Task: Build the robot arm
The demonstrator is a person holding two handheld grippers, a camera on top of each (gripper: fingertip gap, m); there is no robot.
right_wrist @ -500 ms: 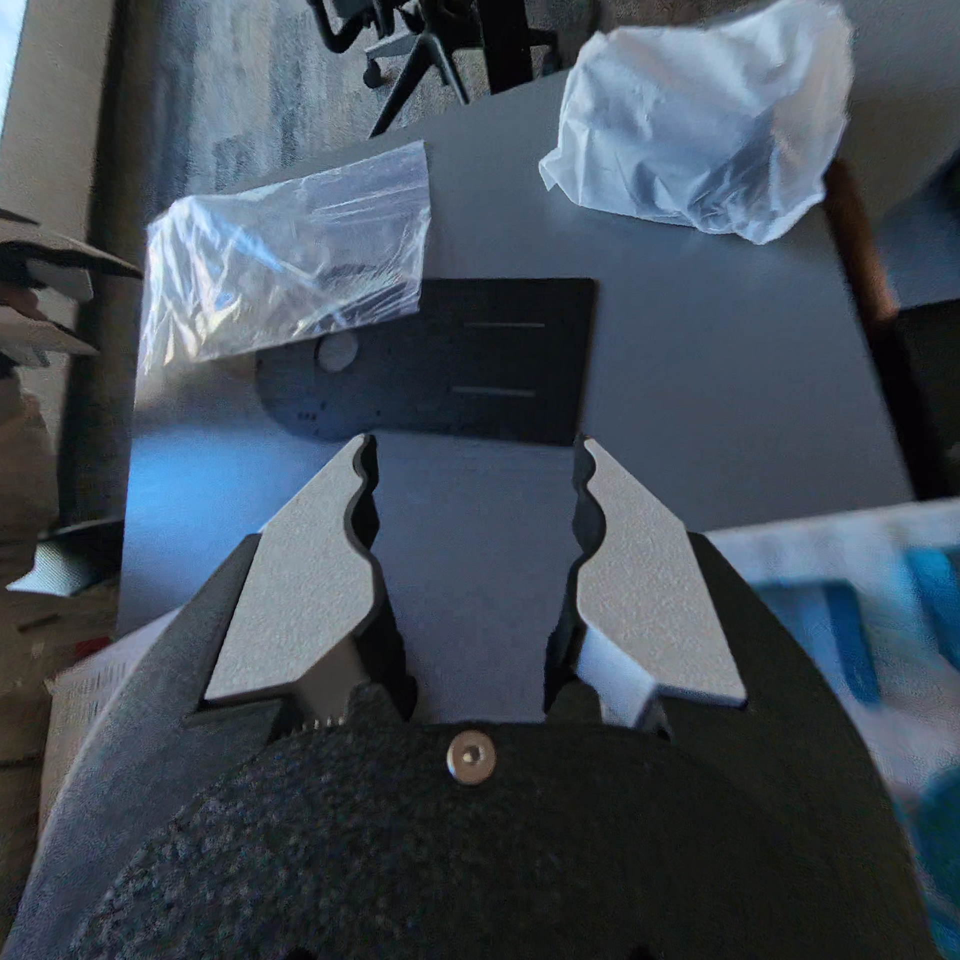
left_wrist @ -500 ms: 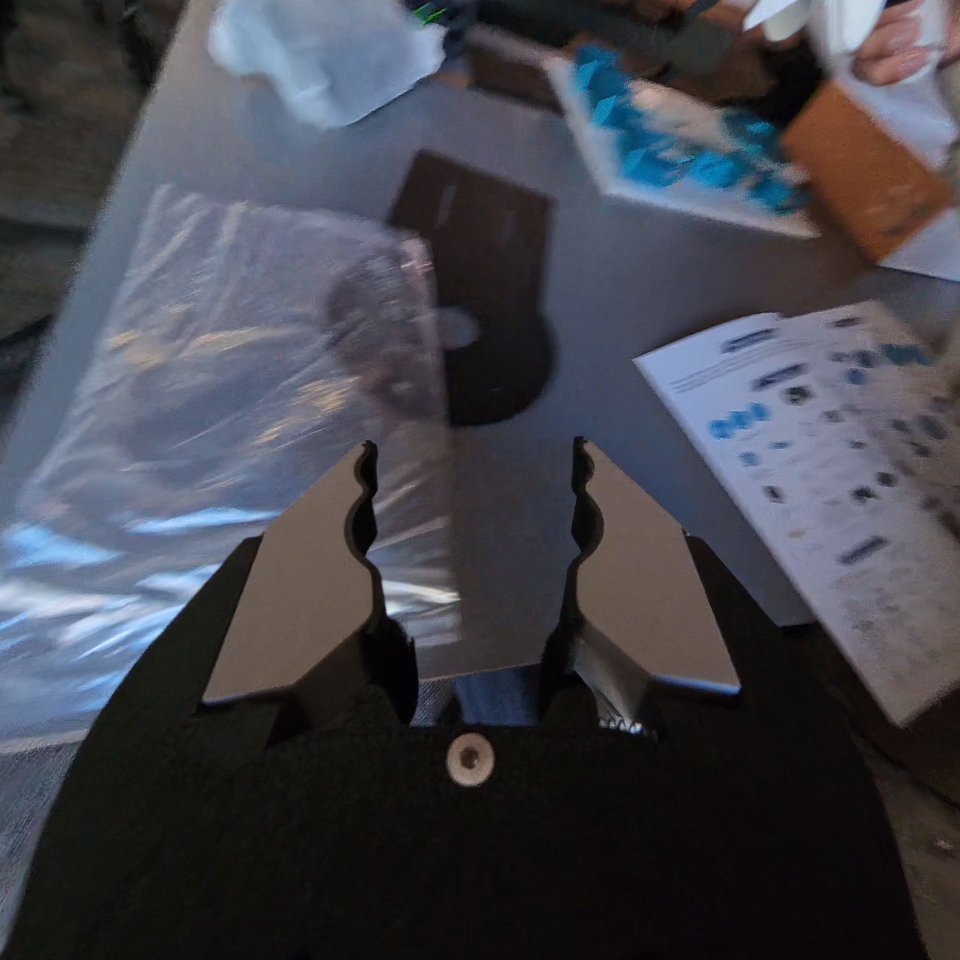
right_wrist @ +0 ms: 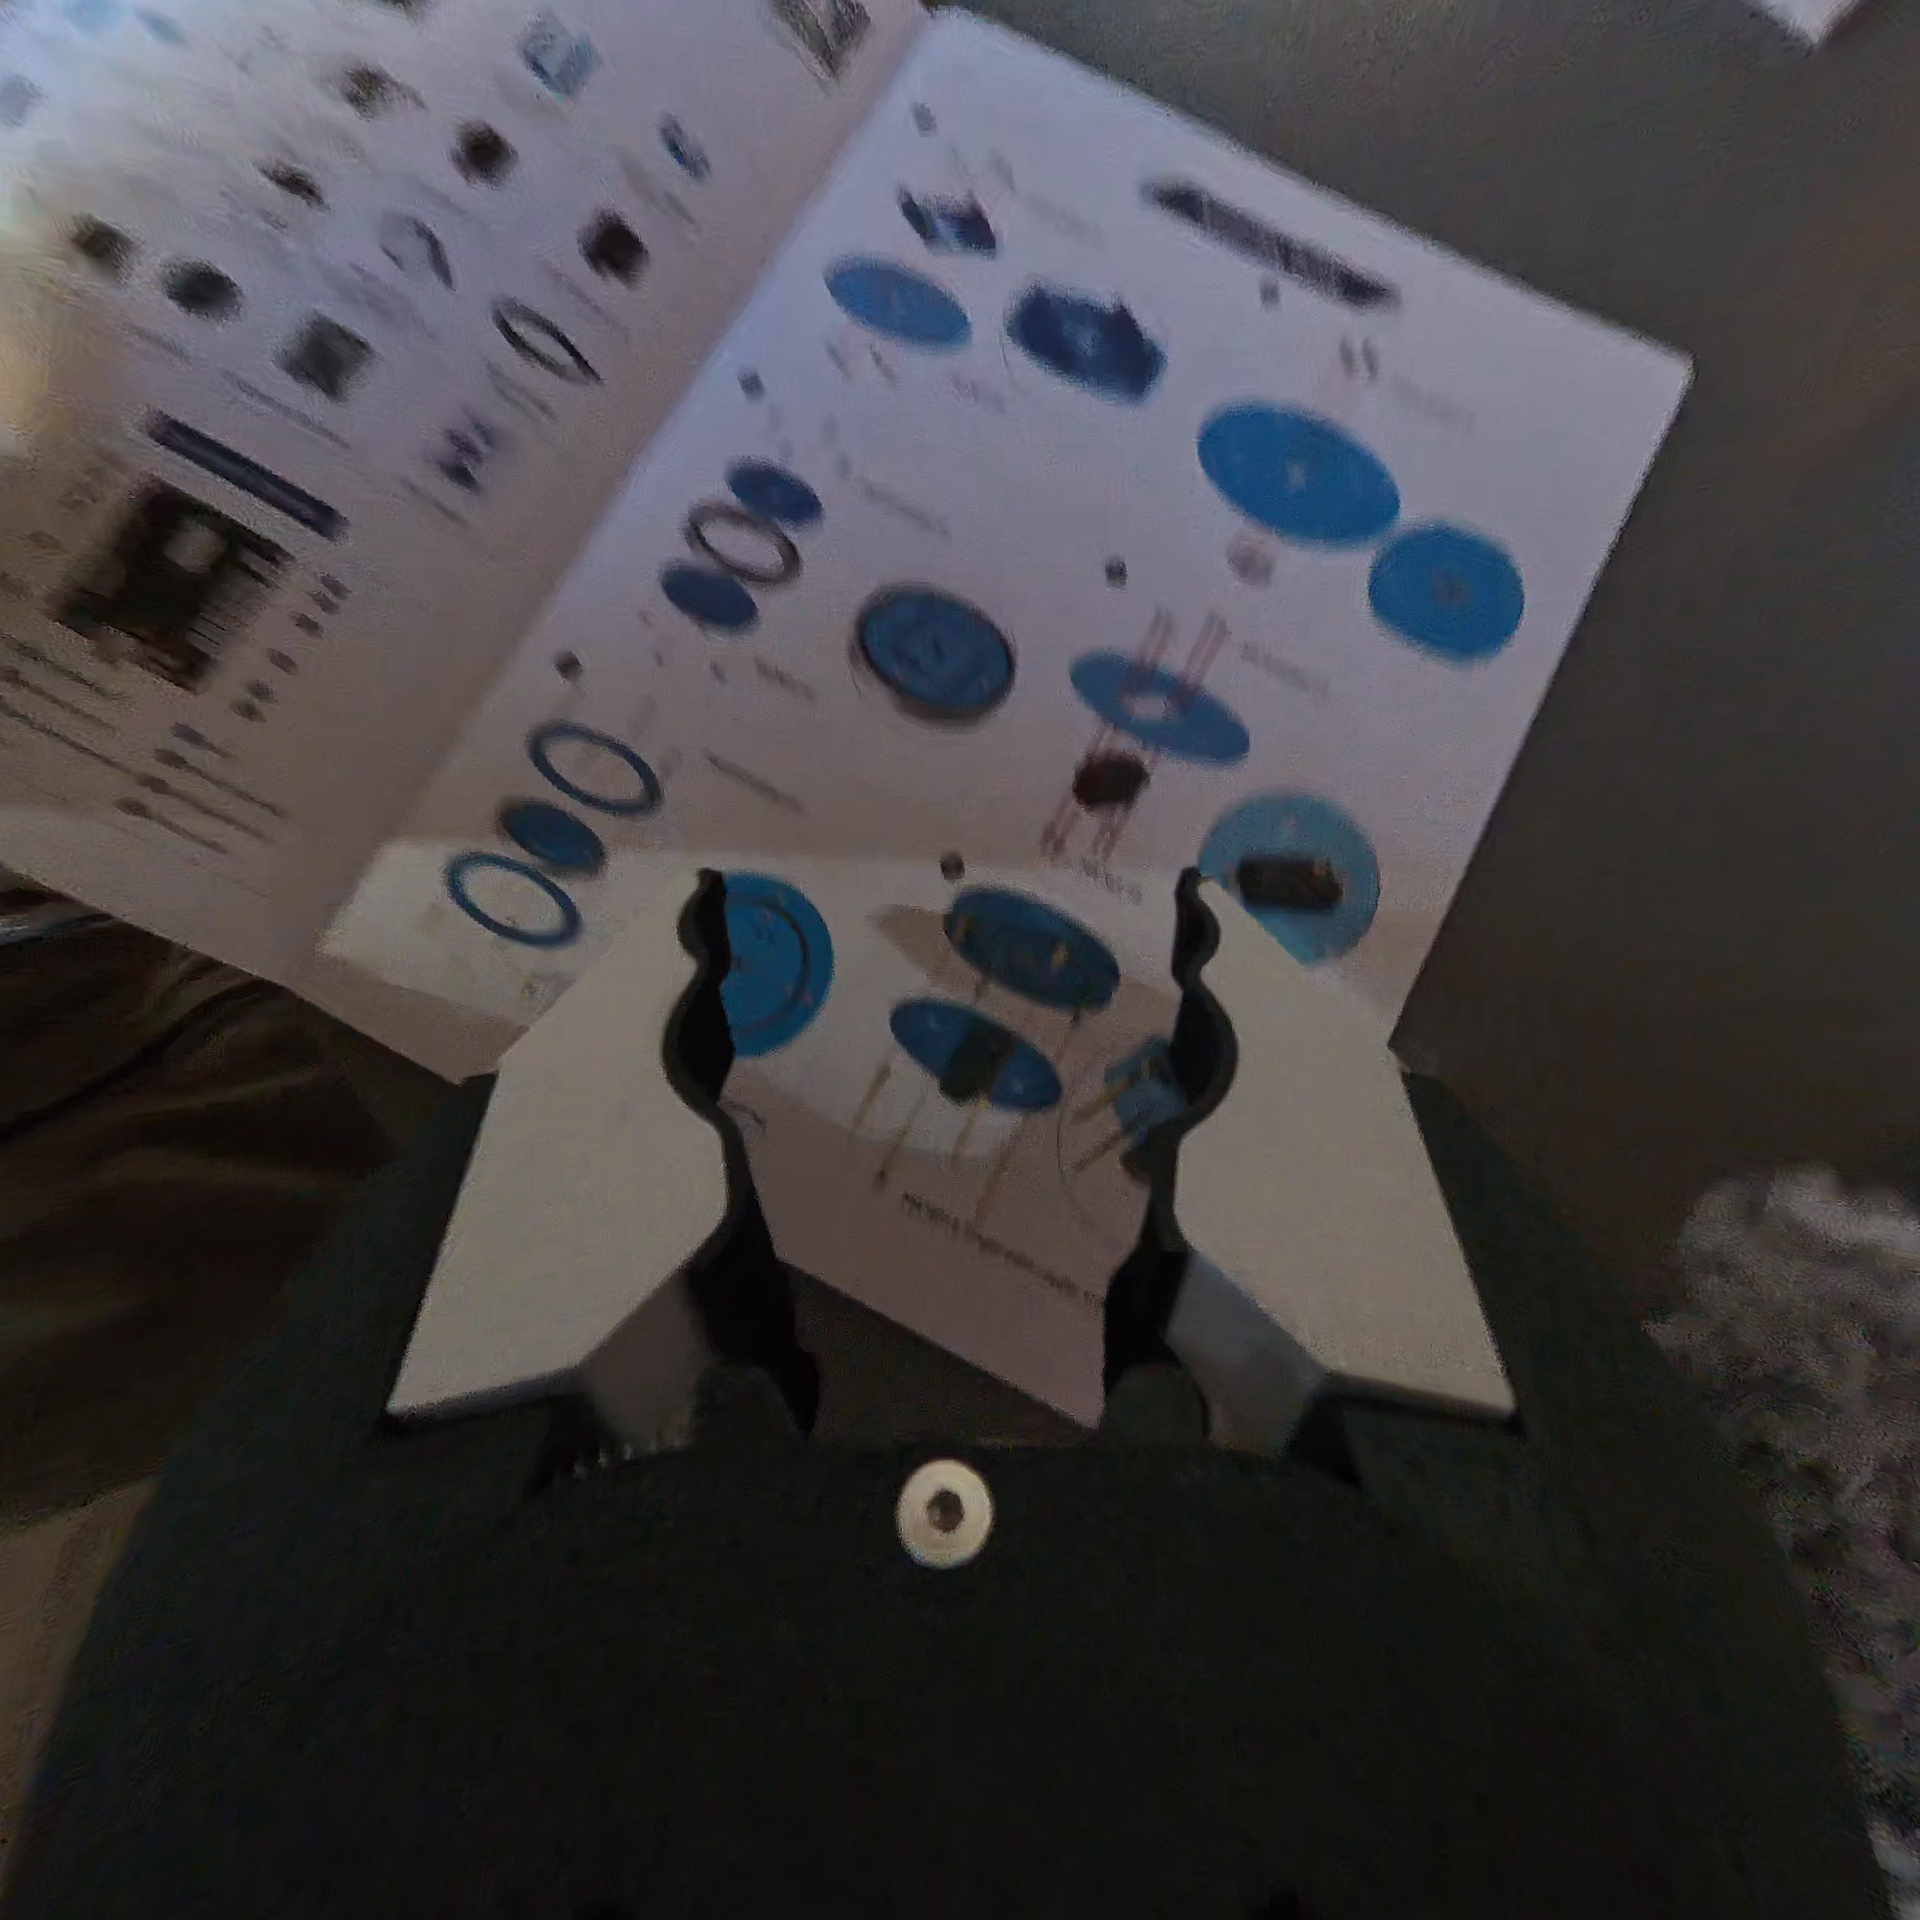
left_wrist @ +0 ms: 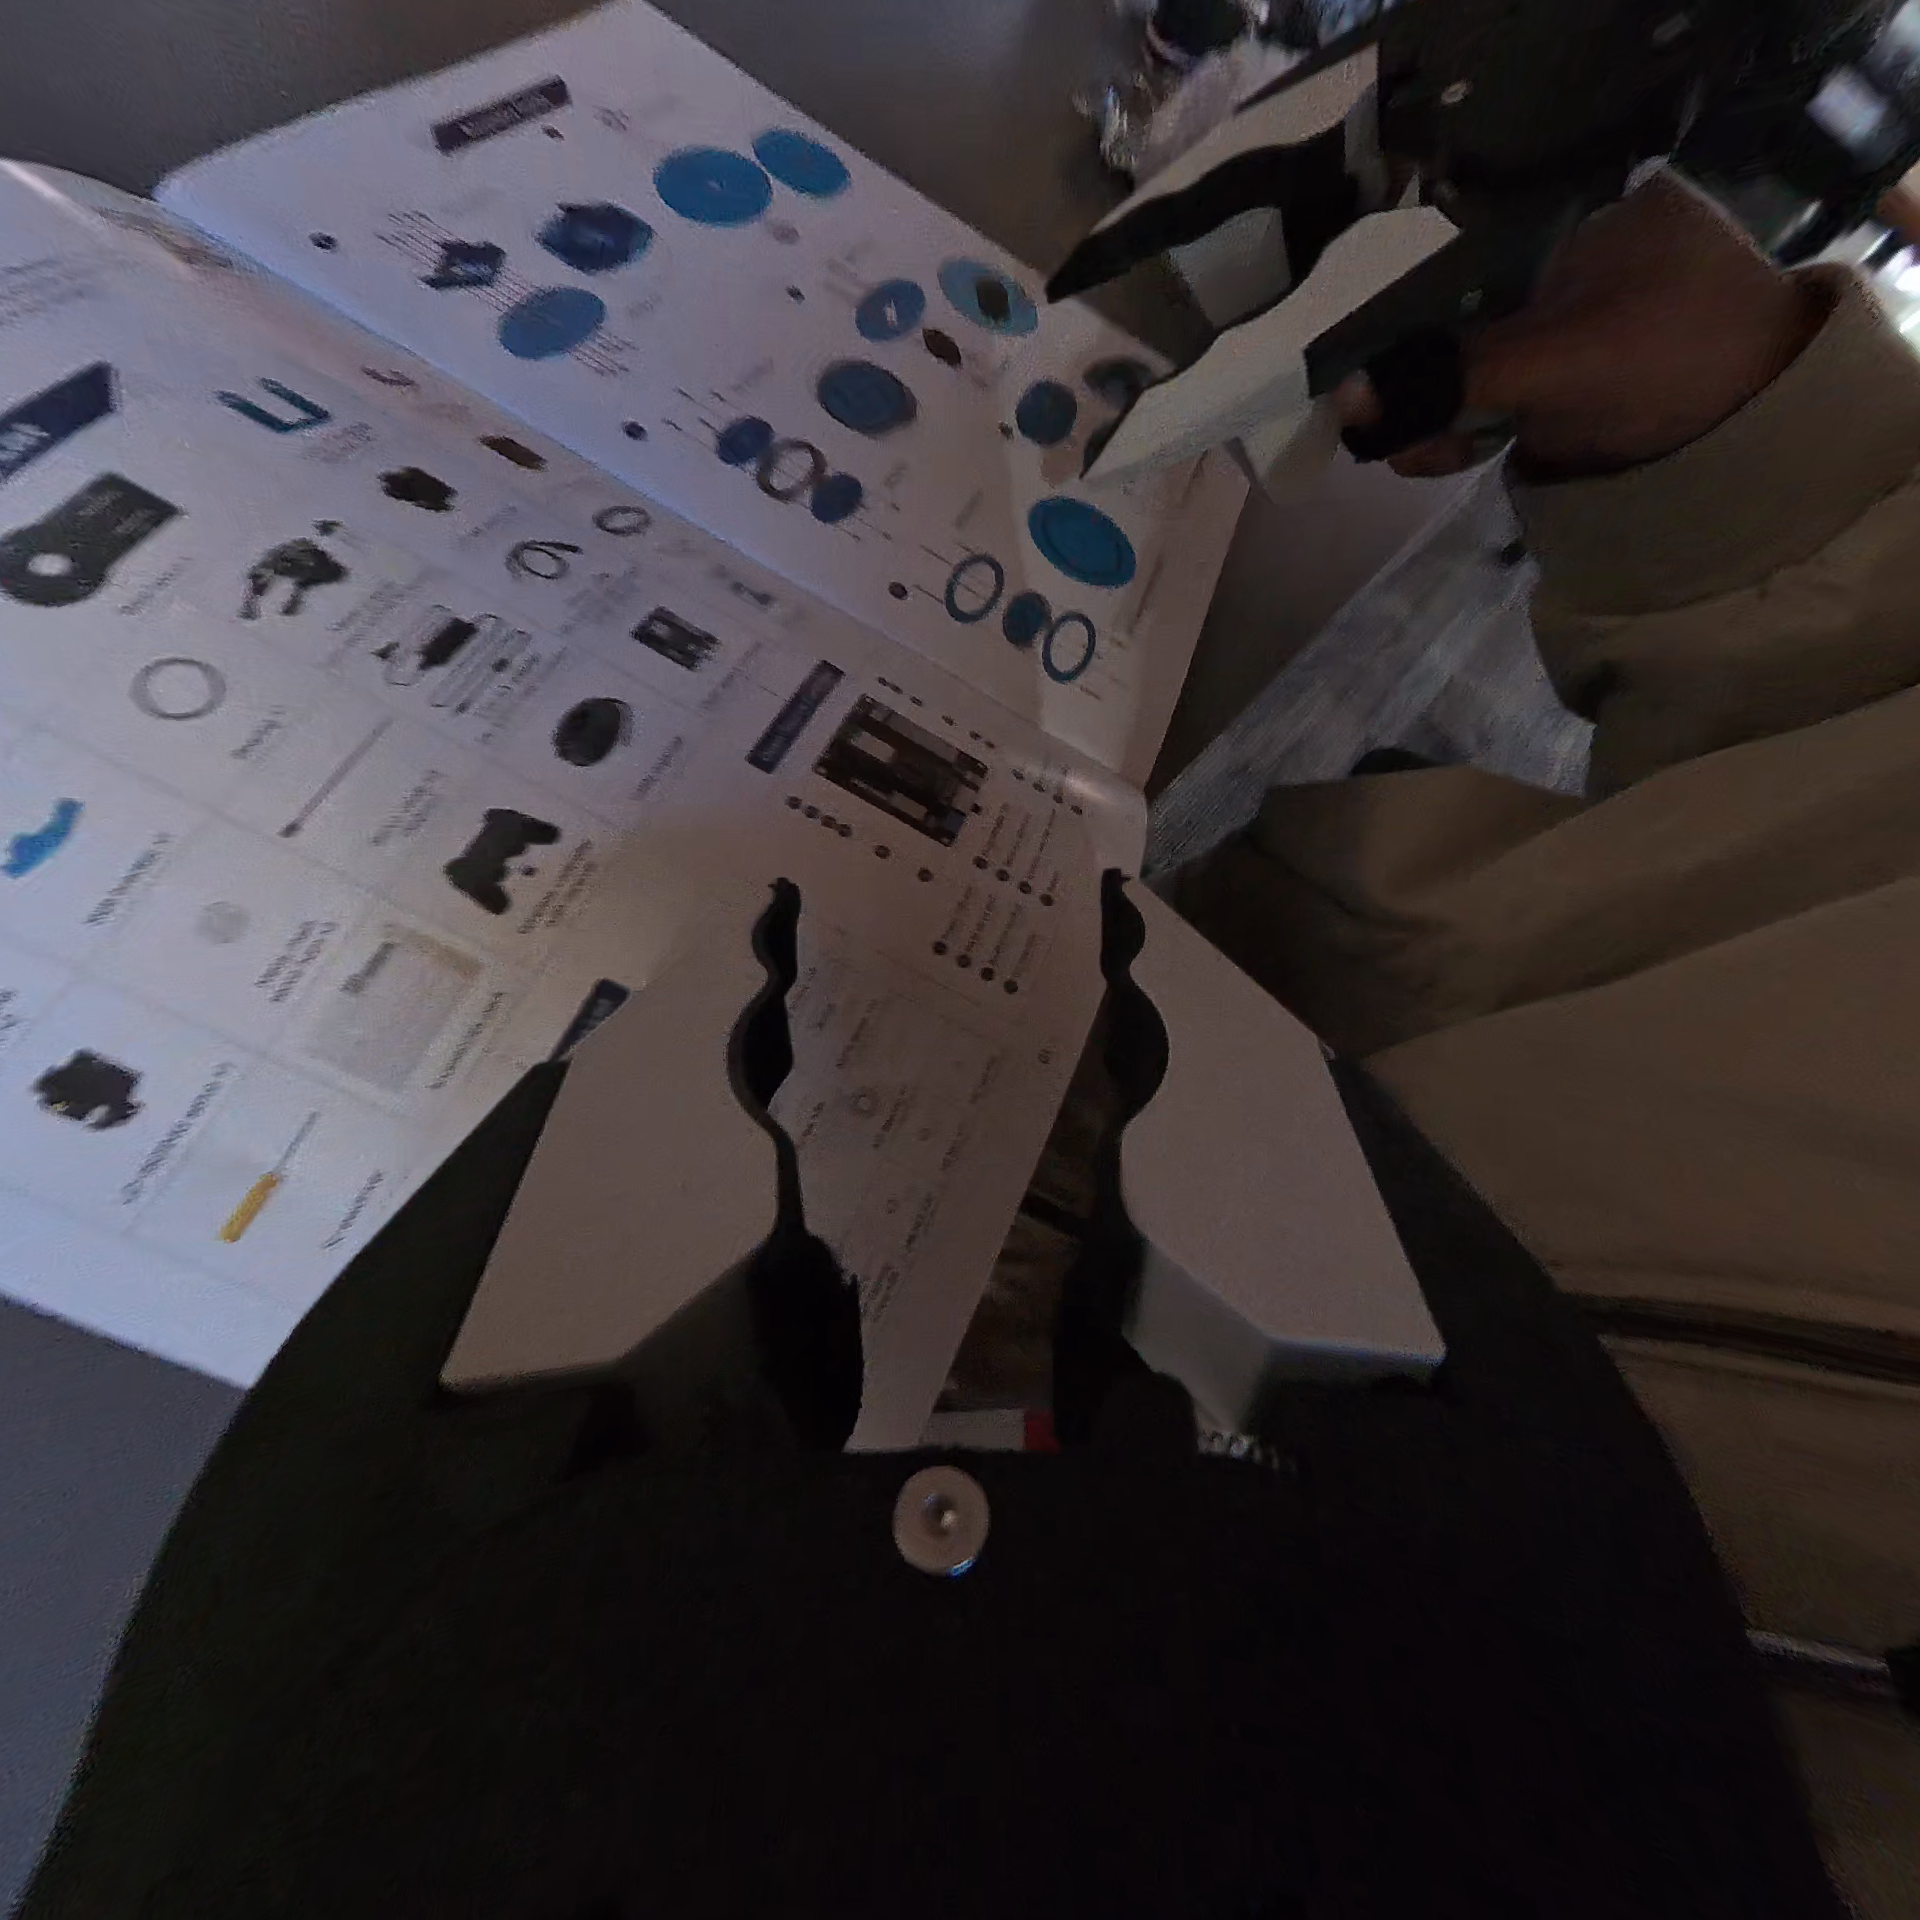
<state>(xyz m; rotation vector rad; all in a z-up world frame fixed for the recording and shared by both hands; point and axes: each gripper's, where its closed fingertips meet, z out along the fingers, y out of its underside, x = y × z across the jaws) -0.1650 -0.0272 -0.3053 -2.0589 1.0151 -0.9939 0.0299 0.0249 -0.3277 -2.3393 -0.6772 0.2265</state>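
**My left gripper** (left_wrist: 945,894): fingers (left_wrist: 623,1143) spread wide and holding nothing. The near corner of the open booklet (left_wrist: 520,623) shows in the gap between them. I cannot tell whether they touch the paper or hang just over it.

**My right gripper** (right_wrist: 948,883): fingers (right_wrist: 582,1143) also parted and empty. They sit over the near edge of the booklet's other page, the one printed with blue discs. In the left wrist view this gripper stands at the booklet's far corner. My hand (left_wrist: 1558,364) is wrapped around its handle, and a beige sleeve (left_wrist: 1714,520) runs back from it.

**Booklet:** white and thin, lying open with two pages joined at a centre fold. Pictures of small dark and blue parts are set in rows. The pages do not lie quite flat. The near edge under my right fingers looks slightly raised or curled, though blur makes this uncertain.

**Surface** (right_wrist: 1662,208): plain grey, showing beyond the booklet's outer edges in both views.

**Floor** (right_wrist: 1818,1299): a speckled patch to the right of the booklet, below the surface's edge.

**Hazards, as I judge them:**
- Thin paper creases or tears if pinched at one corner and pulled while the other page drags.
- With a gripper at each page, pulling unevenly would strain the centre fold.
- The booklet lies near the surface's edge, so a push could slide it off onto the floor.
- Both views are blurred, so I gauge height over the paper poorly.
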